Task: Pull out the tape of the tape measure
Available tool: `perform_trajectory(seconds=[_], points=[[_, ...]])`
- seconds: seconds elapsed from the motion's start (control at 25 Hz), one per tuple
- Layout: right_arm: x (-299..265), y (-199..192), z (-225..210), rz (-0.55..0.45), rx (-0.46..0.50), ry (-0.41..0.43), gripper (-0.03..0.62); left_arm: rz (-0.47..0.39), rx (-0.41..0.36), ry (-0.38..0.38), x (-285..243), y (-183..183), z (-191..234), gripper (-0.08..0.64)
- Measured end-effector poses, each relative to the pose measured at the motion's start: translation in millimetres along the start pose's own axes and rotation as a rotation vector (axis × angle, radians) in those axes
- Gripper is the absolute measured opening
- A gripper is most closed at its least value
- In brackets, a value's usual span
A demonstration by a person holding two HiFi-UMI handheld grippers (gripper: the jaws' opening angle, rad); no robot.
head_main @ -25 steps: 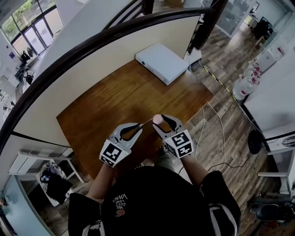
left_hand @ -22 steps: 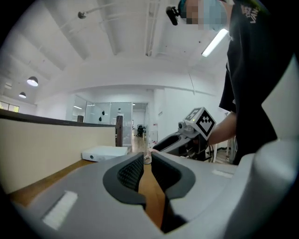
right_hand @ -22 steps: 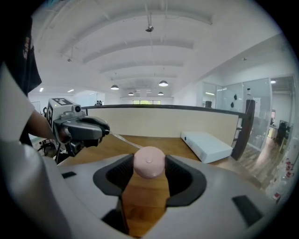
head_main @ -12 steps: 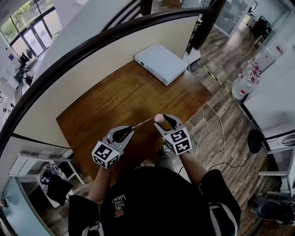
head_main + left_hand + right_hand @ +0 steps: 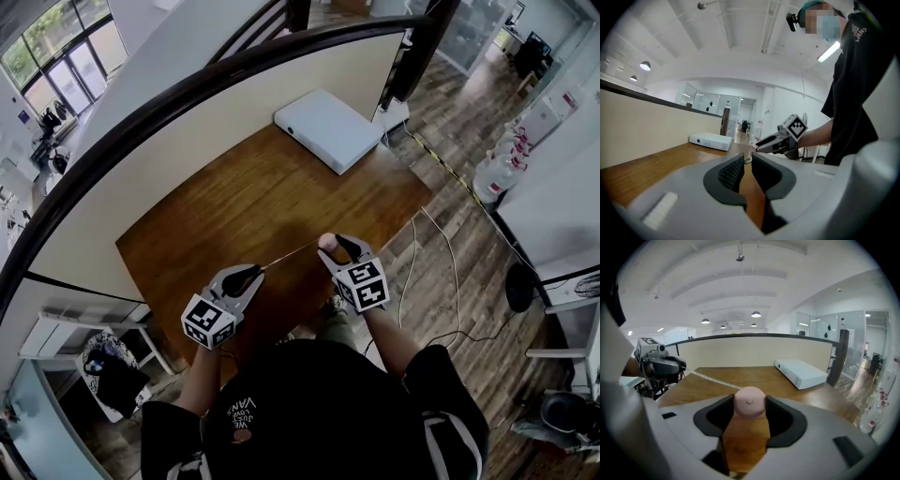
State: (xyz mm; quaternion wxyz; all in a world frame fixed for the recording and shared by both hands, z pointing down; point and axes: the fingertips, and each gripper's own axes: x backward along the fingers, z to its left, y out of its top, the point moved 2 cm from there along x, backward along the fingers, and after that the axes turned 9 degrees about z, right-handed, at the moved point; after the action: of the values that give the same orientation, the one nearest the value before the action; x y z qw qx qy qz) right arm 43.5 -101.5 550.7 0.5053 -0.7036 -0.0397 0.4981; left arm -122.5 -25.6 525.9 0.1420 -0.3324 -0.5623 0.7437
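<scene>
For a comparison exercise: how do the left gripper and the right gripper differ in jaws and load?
The left gripper's jaws stand nearly together on the thin tape; the right gripper's stand wide on the round pink tape measure. In the head view the left gripper sits nearer the person than the right gripper. Both grip, with the tape stretched between them.

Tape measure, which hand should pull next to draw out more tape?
Left. The left tongs pinch the tape at its end; the right tongs clamp the pink case, anchoring it.
</scene>
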Motion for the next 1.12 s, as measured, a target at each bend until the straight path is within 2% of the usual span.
perform_trajectory(seconds=[0.32, 0.52, 0.72, 0.96, 1.12], points=[[-4.2, -4.5, 0.8, 0.006, 0.019, -0.008, 0.219, 0.014, 0.026, -0.015, 1.1, -3.3, -1.3, 0.057], [3.2, -16.3, -23.1, 0.026, 0.027, -0.069, 0.219, -0.015, 0.071, 0.023, 17.0, -2.2, 10.6, 0.057], [4.6, -19.4, -23.3, 0.04, 0.042, -0.059, 0.219, 0.002, 0.074, 0.047, 24.9, -10.7, 17.0, 0.057], [-0.8, -16.0, -21.2, 0.036, 0.037, -0.016, 0.219, 0.009, 0.12, 0.129, 20.0, -14.3, 27.2, 0.058], [-12.5, -10.6, -25.0, 0.042, 0.061, 0.024, 0.219, 0.002, 0.186, 0.208, 12.8, -18.9, 37.1, 0.058]])
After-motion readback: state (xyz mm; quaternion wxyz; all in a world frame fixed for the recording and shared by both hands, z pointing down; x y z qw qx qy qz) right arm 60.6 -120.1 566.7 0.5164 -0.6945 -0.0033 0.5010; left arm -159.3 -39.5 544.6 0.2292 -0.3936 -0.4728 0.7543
